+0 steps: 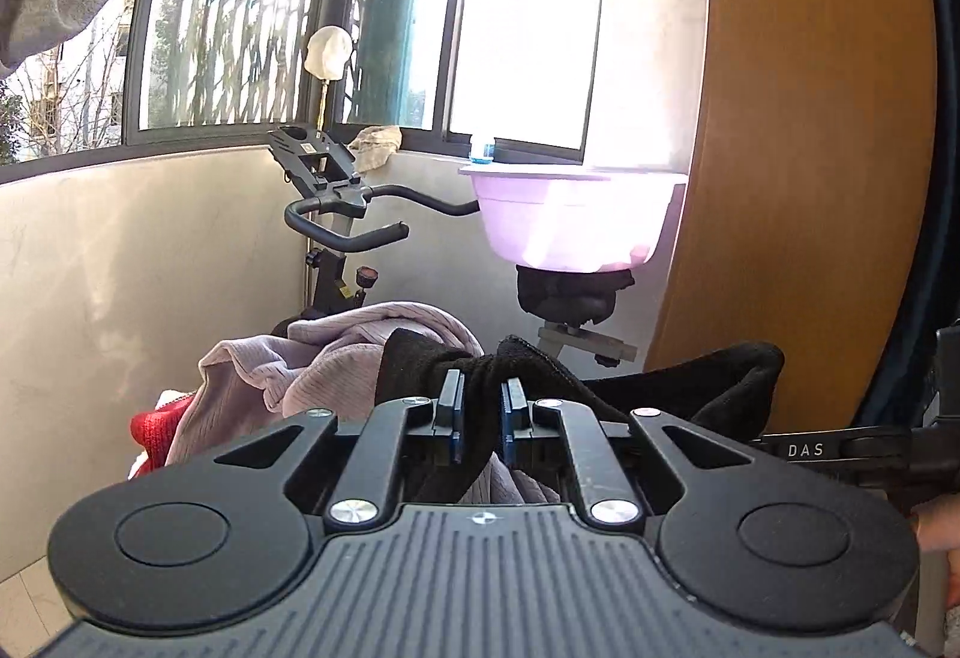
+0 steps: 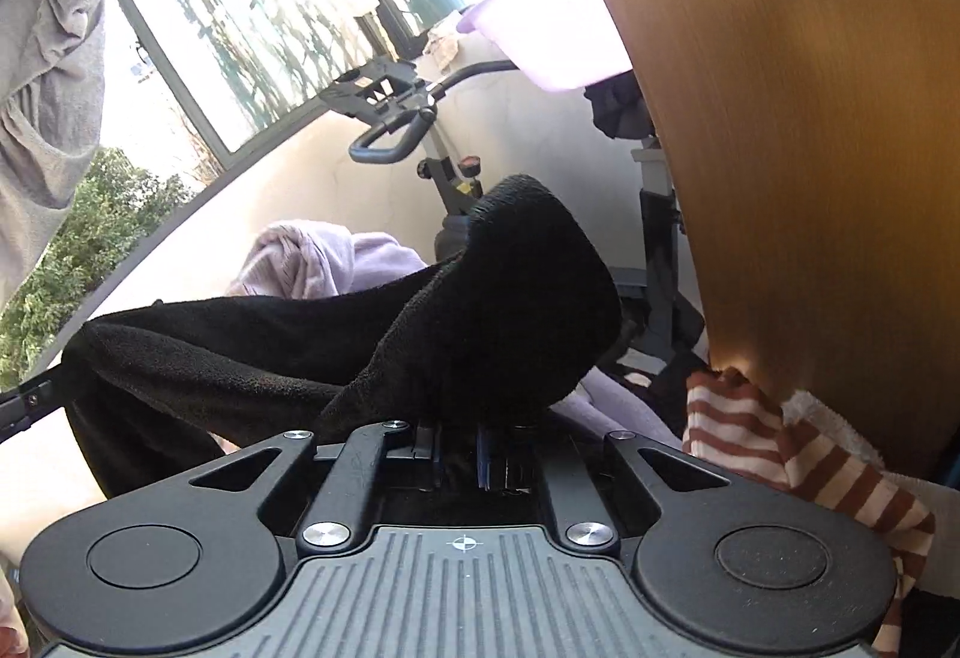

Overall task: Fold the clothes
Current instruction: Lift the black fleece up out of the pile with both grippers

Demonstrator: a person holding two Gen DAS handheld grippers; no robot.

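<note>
Left wrist view: the left hand-held gripper [image 1: 480, 412] pinches a black garment [image 1: 540, 364], lifted off a pink sweater [image 1: 336, 352], apparently to stretch it out. Right wrist view: the right hand-held gripper [image 2: 456, 454] clamps the same garment; a striped cloth [image 2: 780, 454] and wooden panel [image 2: 810, 118] crowd the right.

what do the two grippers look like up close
Both the left gripper and the right gripper are matte black, with a ribbed grey plate marked by a small crosshair, two round black discs, silver screws and angled linkage bars. The fingers carry blue edging. The left-wrist view shows white "DAS" lettering.
</note>
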